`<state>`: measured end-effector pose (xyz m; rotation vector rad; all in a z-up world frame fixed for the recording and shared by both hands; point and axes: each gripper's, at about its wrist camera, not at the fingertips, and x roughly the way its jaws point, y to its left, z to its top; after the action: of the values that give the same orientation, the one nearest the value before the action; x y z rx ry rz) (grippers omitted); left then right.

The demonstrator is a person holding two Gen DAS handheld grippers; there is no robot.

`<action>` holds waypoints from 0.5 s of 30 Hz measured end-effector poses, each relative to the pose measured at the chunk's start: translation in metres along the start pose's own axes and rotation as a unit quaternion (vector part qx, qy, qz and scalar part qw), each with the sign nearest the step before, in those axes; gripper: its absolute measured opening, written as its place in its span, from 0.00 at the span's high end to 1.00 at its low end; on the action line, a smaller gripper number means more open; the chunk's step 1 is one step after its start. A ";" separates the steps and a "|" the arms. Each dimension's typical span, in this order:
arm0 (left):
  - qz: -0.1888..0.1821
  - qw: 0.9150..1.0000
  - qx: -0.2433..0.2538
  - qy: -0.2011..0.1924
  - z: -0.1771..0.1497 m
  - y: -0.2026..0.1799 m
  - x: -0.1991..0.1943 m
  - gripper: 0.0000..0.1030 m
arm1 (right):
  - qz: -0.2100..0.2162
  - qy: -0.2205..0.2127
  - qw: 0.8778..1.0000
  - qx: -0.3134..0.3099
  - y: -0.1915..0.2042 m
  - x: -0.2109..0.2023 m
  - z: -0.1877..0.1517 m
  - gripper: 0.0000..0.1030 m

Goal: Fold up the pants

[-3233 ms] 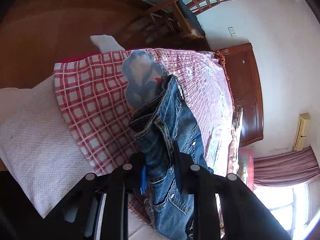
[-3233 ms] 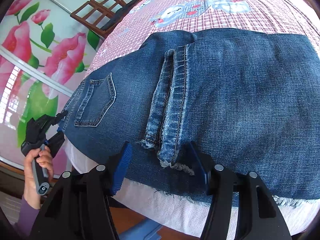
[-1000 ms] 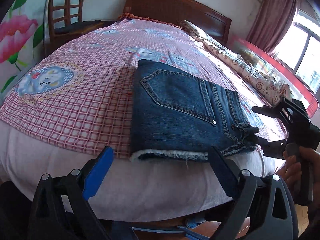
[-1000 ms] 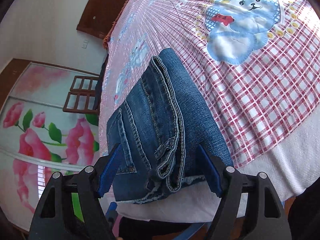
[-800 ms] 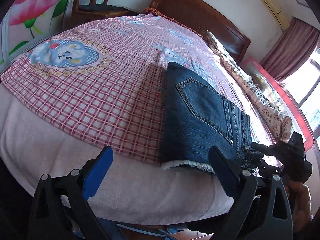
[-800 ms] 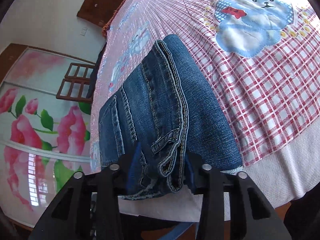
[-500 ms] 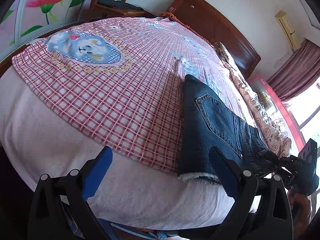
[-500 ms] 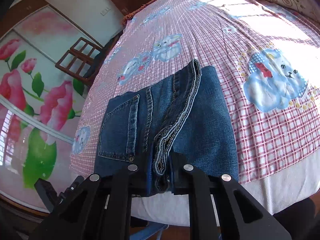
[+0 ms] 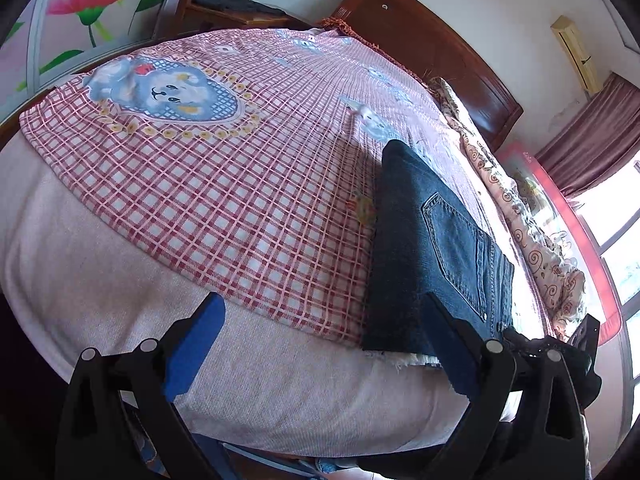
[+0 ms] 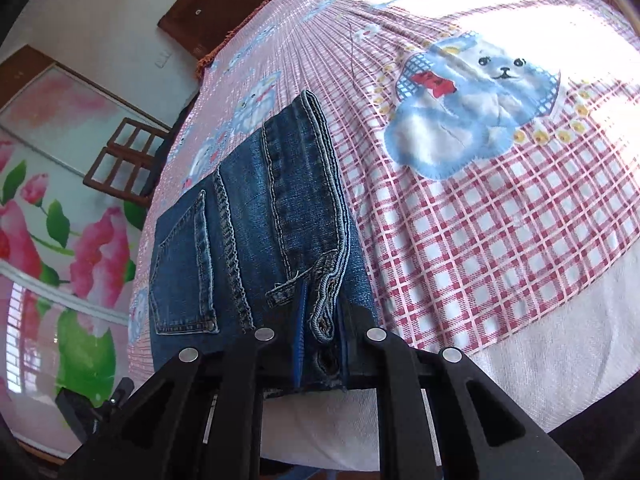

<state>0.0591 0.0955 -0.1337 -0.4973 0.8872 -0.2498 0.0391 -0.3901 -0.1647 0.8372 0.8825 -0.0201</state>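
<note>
At the near edge of the bed (image 9: 120,320), the pants (image 10: 256,240) lie as a compact denim packet on the checked bedspread (image 9: 224,200), back pocket up, frayed hem just over the edge toward me.

My right tongs (image 10: 320,344) are closed down on the waistband corner of the packet; denim layers sit pinched between the blue pads, no gap visible. My left tongs (image 9: 320,344) stand wide open with nothing between the pads, hovering off the bed edge just beside the packet's left side, not touching it. In the left wrist view the right tongs (image 9: 576,344) show as a dark shape at the packet's far corner.

Progress, as I judge it: legs already doubled over, several layers stacked, so the main folds look done. Remaining: possibly one more fold or a squaring-up of the stack, then release. The layers at the gripped corner look uneven, one belt loop sticking out, so some tidying seems due. Whether another fold is intended I cannot tell.
</note>
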 end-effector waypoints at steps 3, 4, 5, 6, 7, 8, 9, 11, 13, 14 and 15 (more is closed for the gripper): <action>-0.012 1.000 -0.007 -0.005 0.012 -0.003 0.000 0.06 | -0.011 0.007 1.000 0.008 0.003 -0.007 0.003 0.86; -0.018 1.000 -0.007 -0.005 0.018 -0.005 0.001 0.06 | -0.027 0.004 1.000 0.006 0.006 -0.013 0.002 0.86; -0.024 1.000 -0.005 -0.007 0.024 -0.008 0.002 0.06 | -0.039 0.000 0.999 0.007 0.007 -0.020 0.002 0.86; -0.034 0.999 -0.001 -0.009 0.030 -0.013 0.002 0.06 | -0.044 -0.006 0.999 0.008 0.008 -0.027 0.002 0.86; -0.046 0.999 0.005 -0.008 0.037 -0.020 0.004 0.05 | -0.048 -0.013 0.999 0.008 0.010 -0.034 0.002 0.86; -0.059 0.998 0.012 -0.004 0.045 -0.027 0.008 0.04 | -0.051 -0.023 0.998 0.004 0.013 -0.040 0.004 0.86; -0.075 0.997 0.022 0.005 0.053 -0.037 0.014 0.03 | -0.046 -0.031 0.998 0.000 0.017 -0.045 0.007 0.86; -0.105 0.993 0.048 0.024 0.068 -0.060 0.029 0.02 | -0.019 -0.042 0.999 -0.004 0.028 -0.047 0.017 0.86; -0.133 0.988 0.068 0.024 0.082 -0.084 0.044 0.02 | 0.004 -0.044 0.999 -0.010 0.044 -0.039 0.029 0.86; -0.146 0.986 0.076 0.032 0.086 -0.096 0.055 0.02 | 0.017 -0.045 0.999 -0.015 0.052 -0.033 0.036 0.86; -0.151 0.984 0.081 0.042 0.093 -0.106 0.066 0.02 | 0.031 -0.047 0.998 -0.019 0.058 -0.027 0.043 0.86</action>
<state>0.1730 0.0063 -0.0751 -0.4707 0.8638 -0.6201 0.0704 -0.3860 -0.0942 0.8218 0.7658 0.0114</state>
